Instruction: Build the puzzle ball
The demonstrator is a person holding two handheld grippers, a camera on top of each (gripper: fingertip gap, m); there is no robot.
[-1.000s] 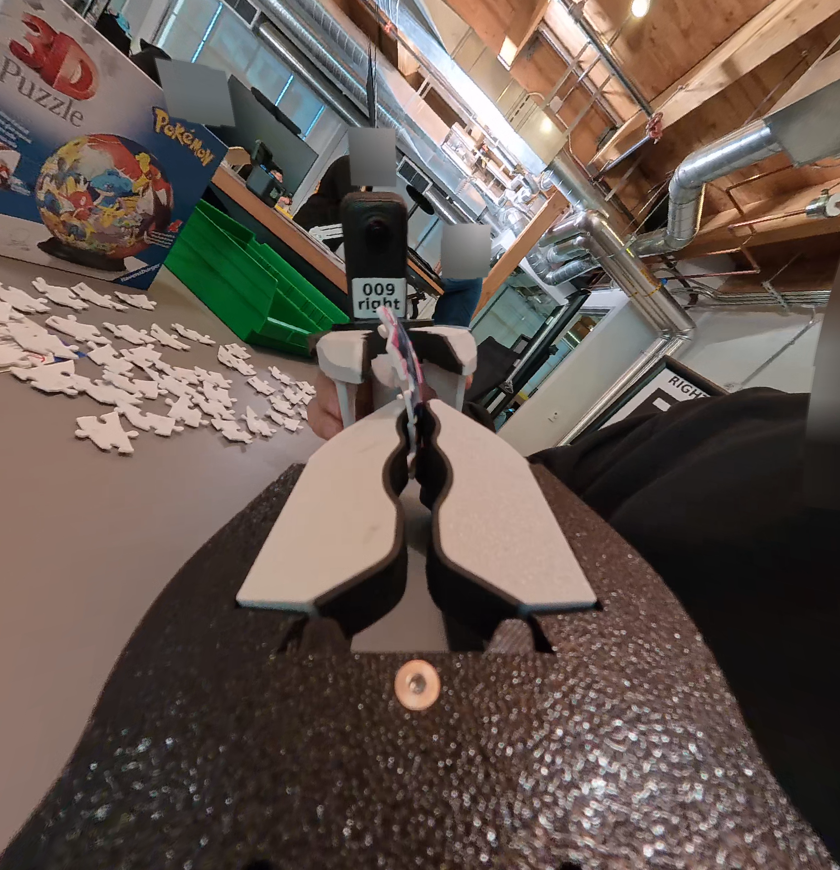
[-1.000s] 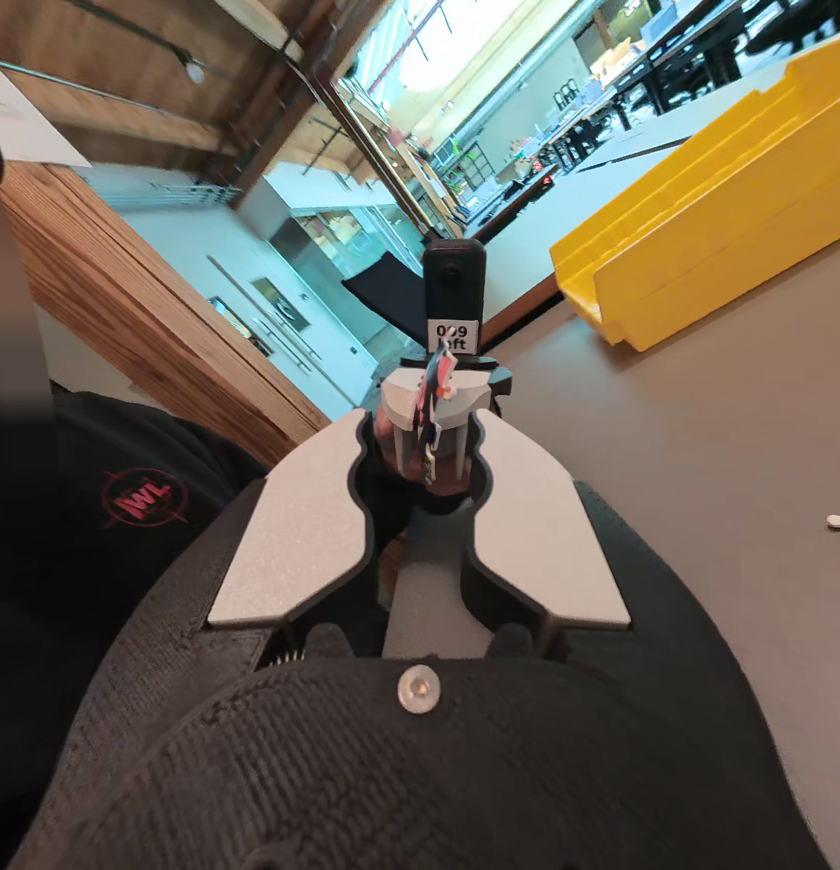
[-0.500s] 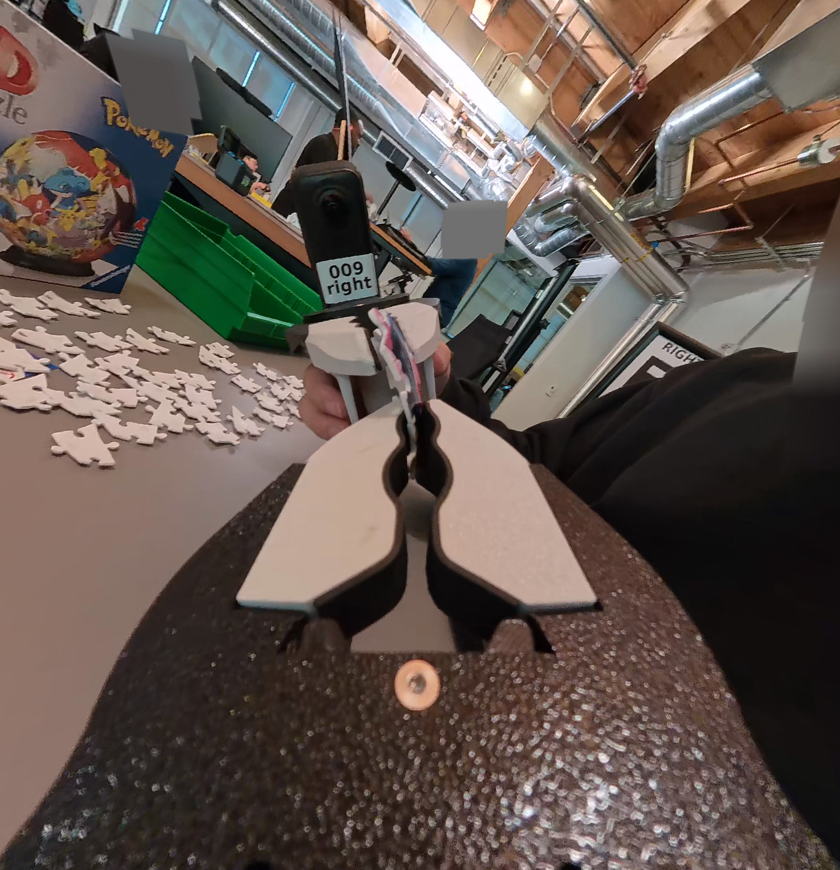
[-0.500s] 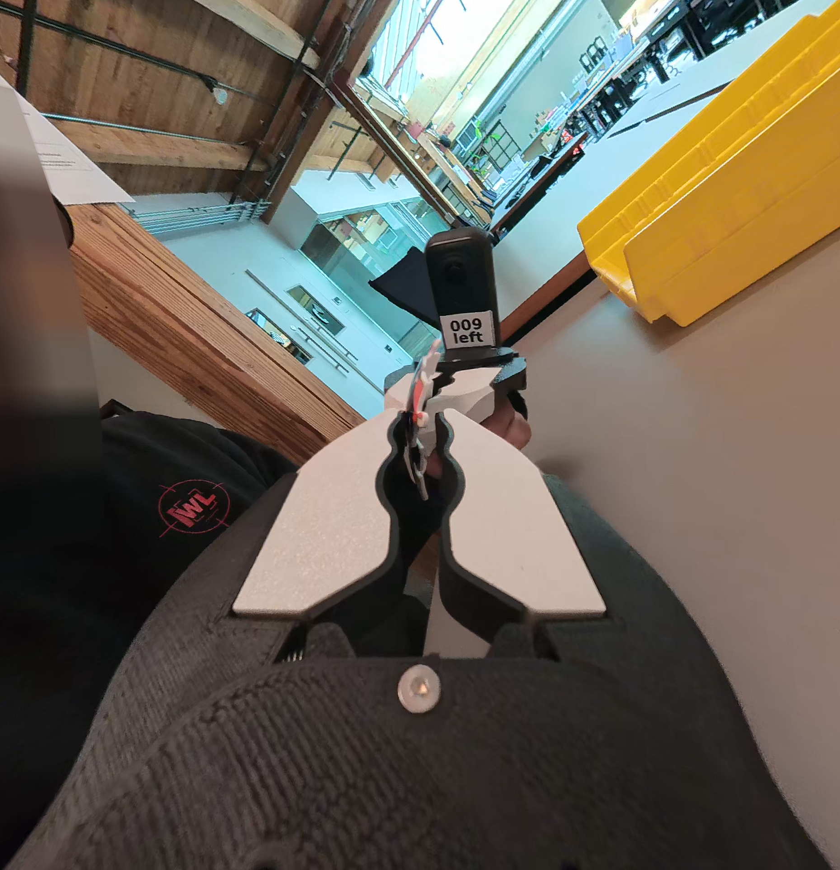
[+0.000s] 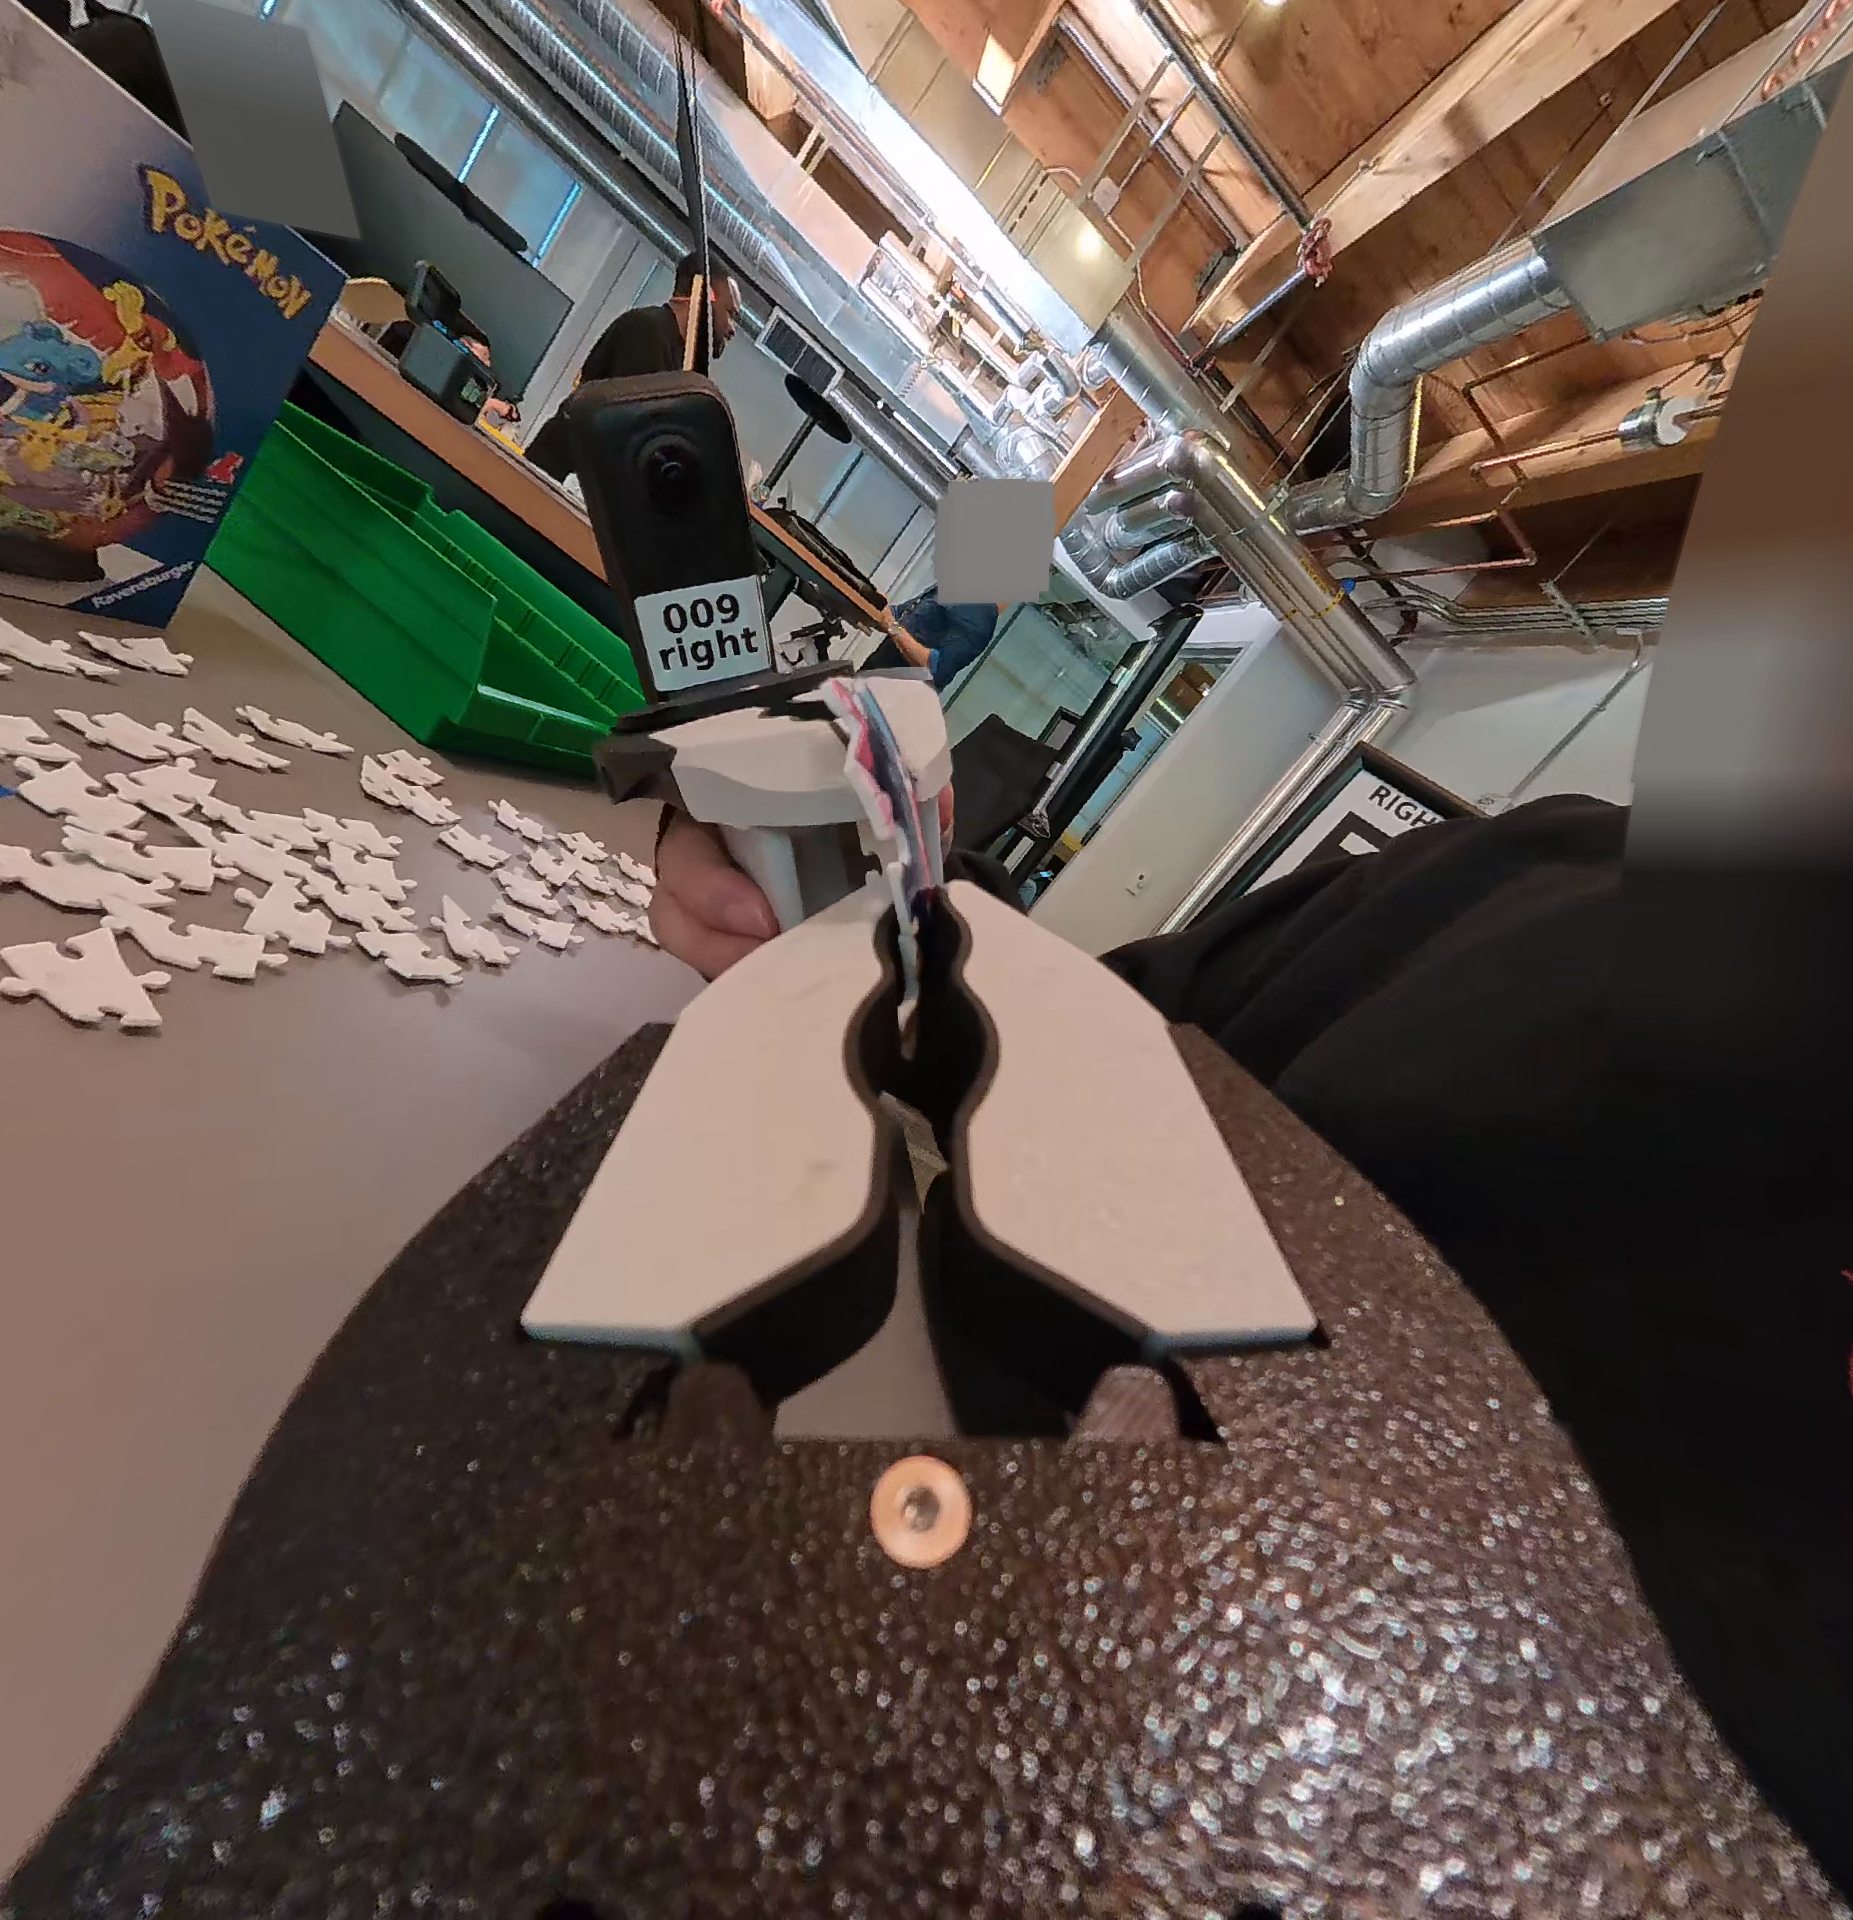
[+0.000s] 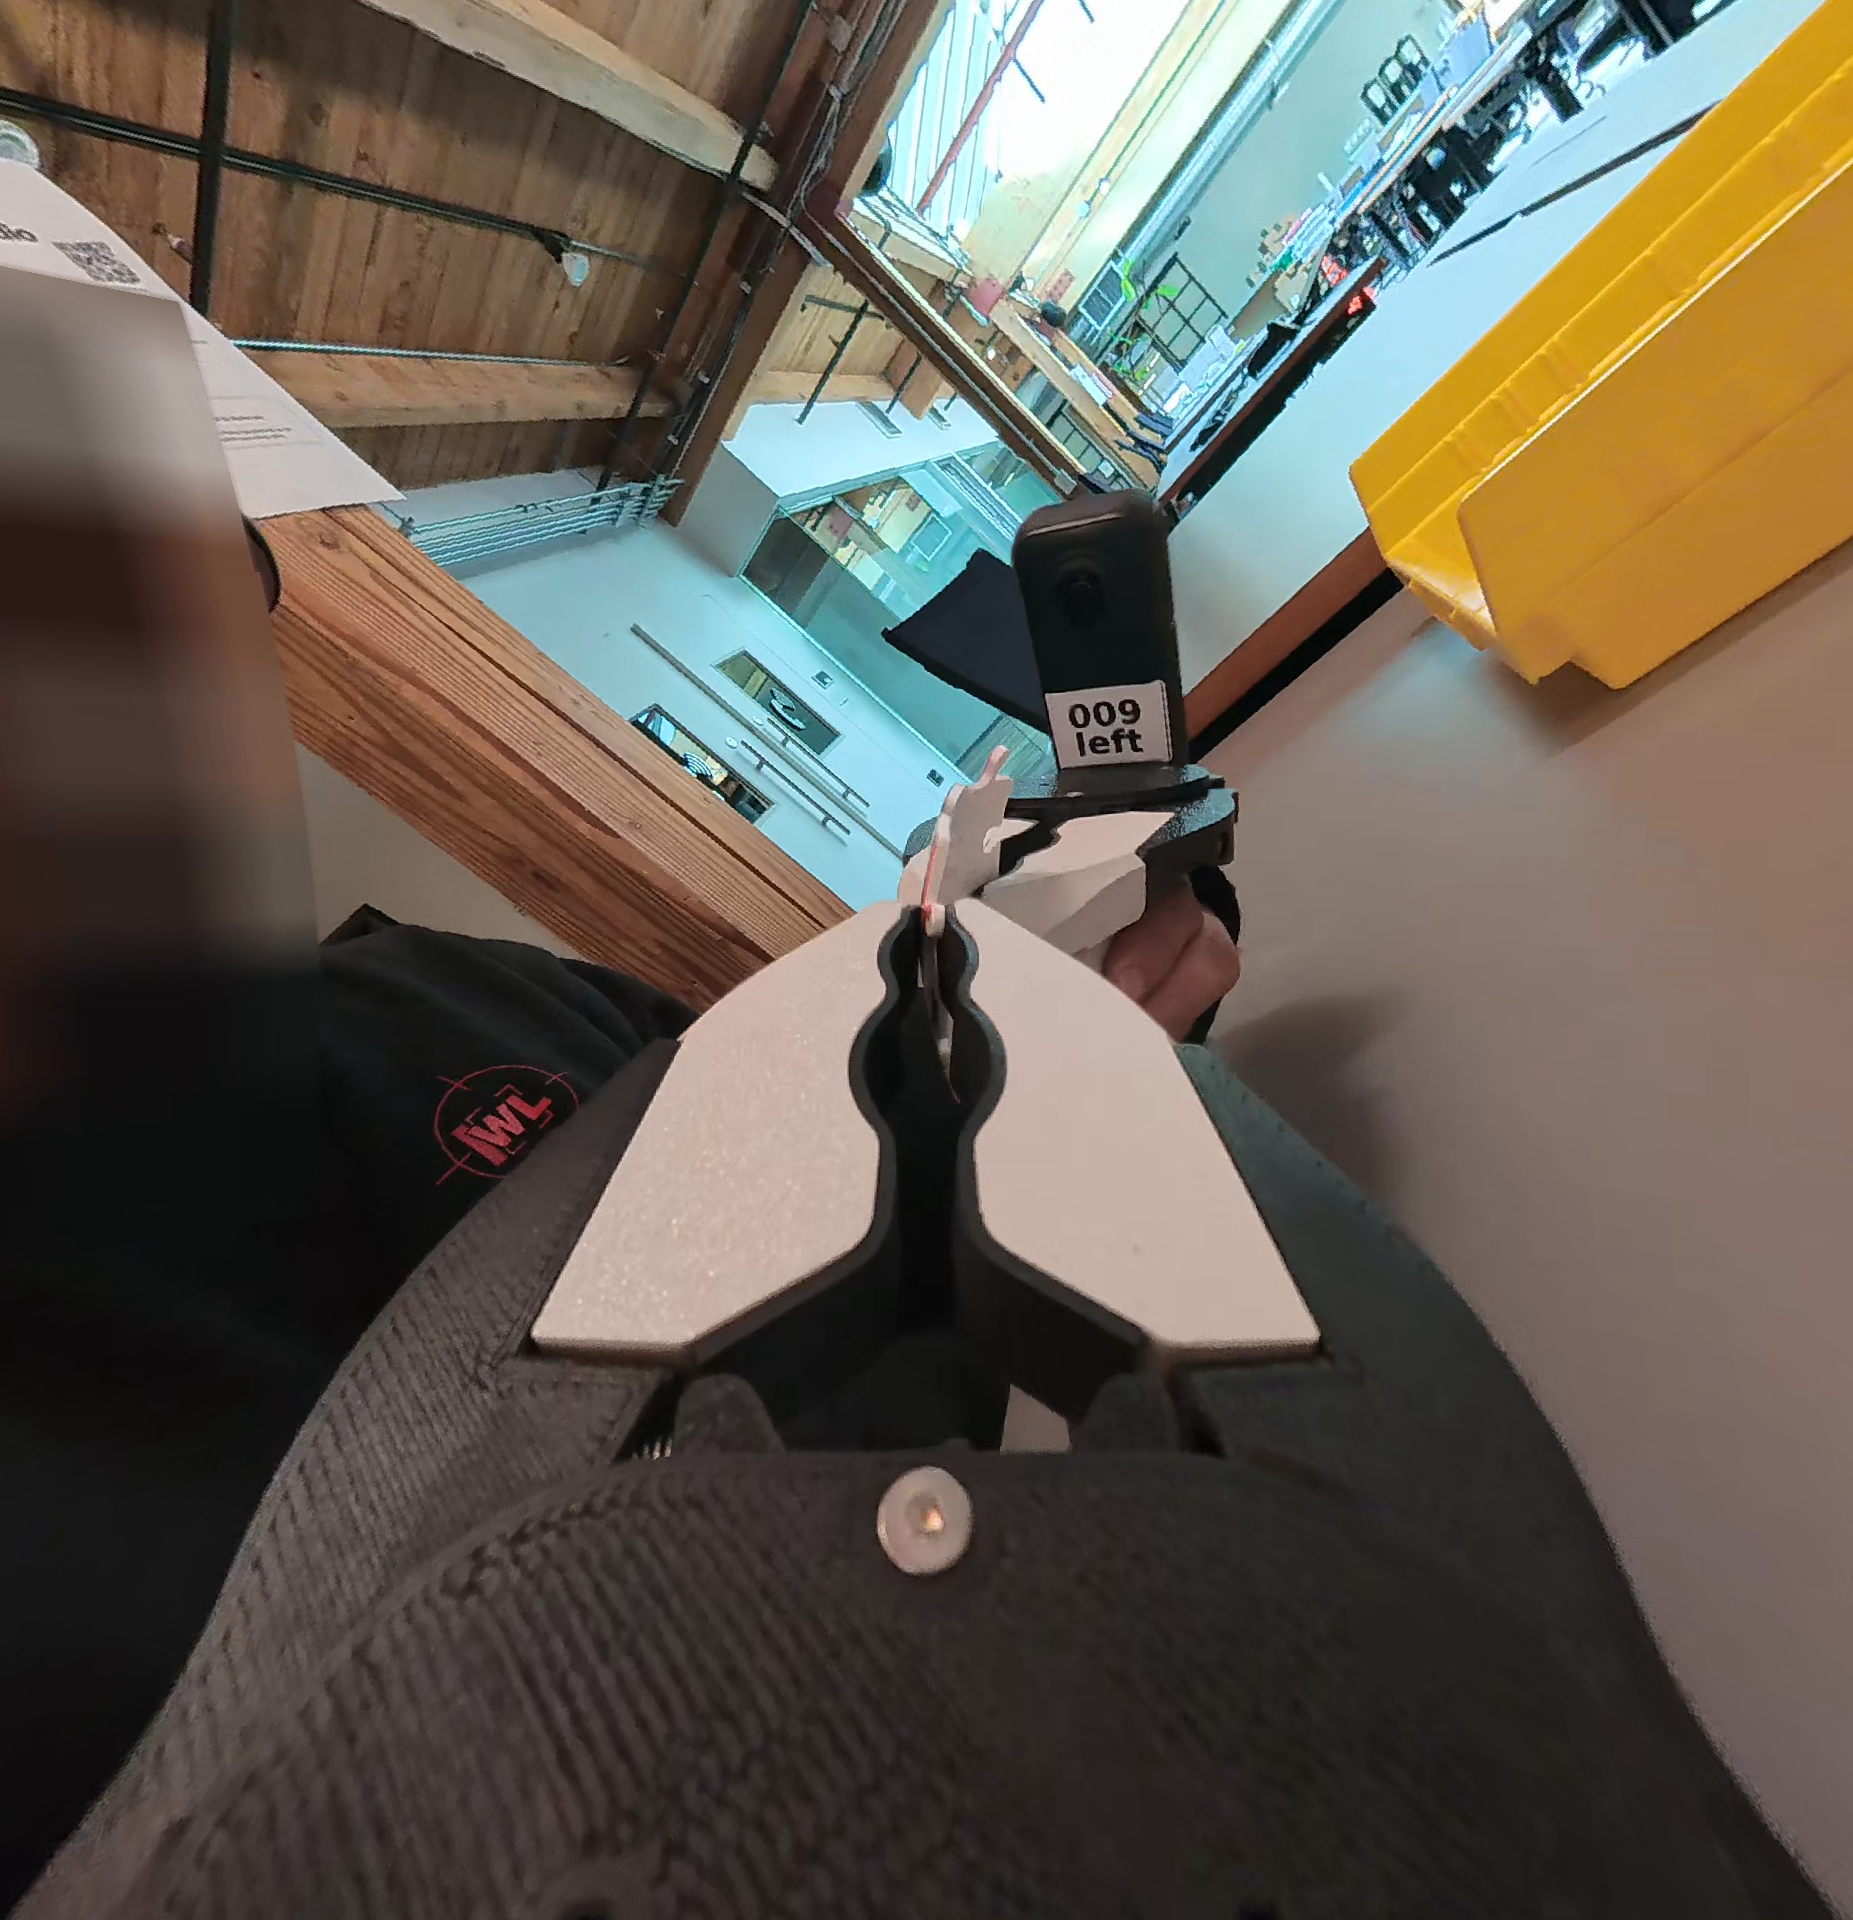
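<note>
Puzzle ball pieces [image 5: 894, 823] are being held edge-on in the air between the two grippers, well above the grey table [image 5: 226, 1122], likely so that the tabs of the coloured pieces can be lined up and pressed into each other without the table getting in the way. The left gripper [image 5: 920, 923] is pinching the lower edge of the pieces with its fingers nearly together, and the right gripper [image 6: 932, 920] is clamping a piece by its edge too, its fingers drawn close on it. The loose pieces [image 5: 236, 821] are lying white side up on the table beside the puzzle box [image 5: 122, 416] and the green bins [image 5: 413, 613], waiting their turn; a yellow bin [image 6: 1649, 416] is sitting on the other side. Compared with a second ago, the right gripper's fingers are now standing much closer together, and both grippers are tilting more relative to each other.
</note>
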